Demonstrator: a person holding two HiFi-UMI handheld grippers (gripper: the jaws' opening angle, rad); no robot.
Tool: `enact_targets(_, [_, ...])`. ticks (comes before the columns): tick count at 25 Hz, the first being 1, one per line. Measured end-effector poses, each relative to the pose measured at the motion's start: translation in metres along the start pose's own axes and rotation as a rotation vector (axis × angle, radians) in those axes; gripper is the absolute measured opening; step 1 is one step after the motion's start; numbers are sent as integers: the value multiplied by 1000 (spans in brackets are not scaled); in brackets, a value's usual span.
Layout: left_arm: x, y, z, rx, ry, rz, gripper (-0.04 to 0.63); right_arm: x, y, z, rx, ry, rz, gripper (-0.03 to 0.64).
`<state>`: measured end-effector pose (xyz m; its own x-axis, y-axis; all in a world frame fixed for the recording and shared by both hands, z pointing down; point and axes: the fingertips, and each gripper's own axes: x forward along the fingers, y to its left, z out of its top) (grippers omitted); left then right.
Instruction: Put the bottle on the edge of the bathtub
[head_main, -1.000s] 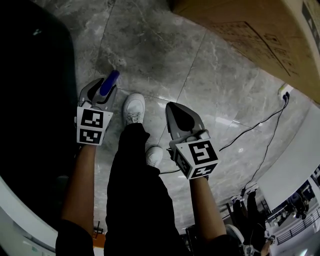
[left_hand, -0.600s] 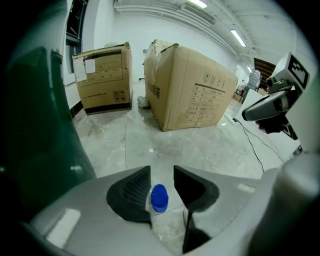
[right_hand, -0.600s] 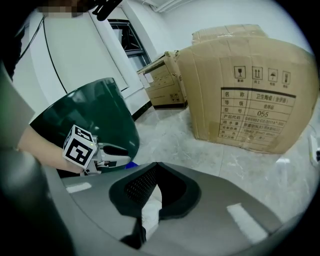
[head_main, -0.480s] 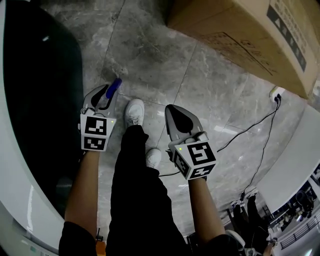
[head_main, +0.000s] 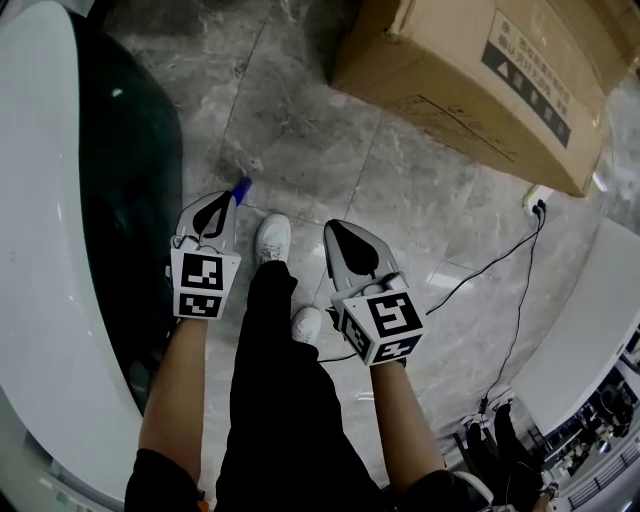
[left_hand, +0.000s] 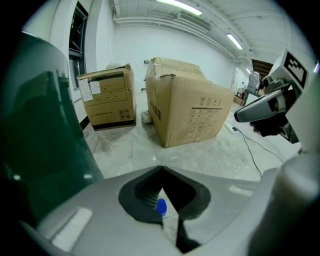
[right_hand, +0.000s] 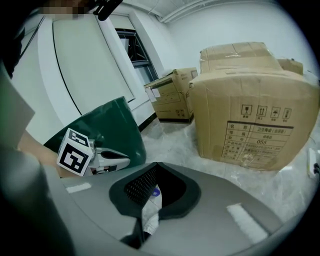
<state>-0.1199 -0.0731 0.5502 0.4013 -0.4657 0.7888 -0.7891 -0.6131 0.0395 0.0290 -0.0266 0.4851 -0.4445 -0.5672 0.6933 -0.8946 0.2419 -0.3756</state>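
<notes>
Only the blue cap of the bottle (head_main: 241, 186) shows in the head view, poking out past the tips of my left gripper (head_main: 226, 200), which is shut on it. The same cap (left_hand: 161, 206) sits in the hollow between the left jaws. The bathtub has a white rim (head_main: 50, 250) and a dark green outer wall (head_main: 130, 190); it lies just left of the left gripper. My right gripper (head_main: 338, 232) hovers over the floor to the right, jaws together. A pale scrap shows through its slit (right_hand: 150, 210); I cannot tell what it is.
The person's black trouser legs and white shoes (head_main: 270, 235) stand between the grippers. A large cardboard box (head_main: 470, 80) lies ahead to the right, with more boxes (left_hand: 107, 97) beyond. A black cable (head_main: 500, 265) runs over the grey marble floor to a plug (head_main: 537, 205).
The head view has swung left, bringing the tub's white rim into sight. Both grippers drew slightly closer together in the picture; the left one still holds the bottle.
</notes>
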Motion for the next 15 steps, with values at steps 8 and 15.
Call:
enact_targets(8, [-55, -5, 71, 41, -99, 19, 2, -32, 31, 64, -47, -114, 14, 23])
enact_targets(15, [-117, -5, 132, 44, -192, 49, 2, -71, 70, 124, -93, -215, 27, 21])
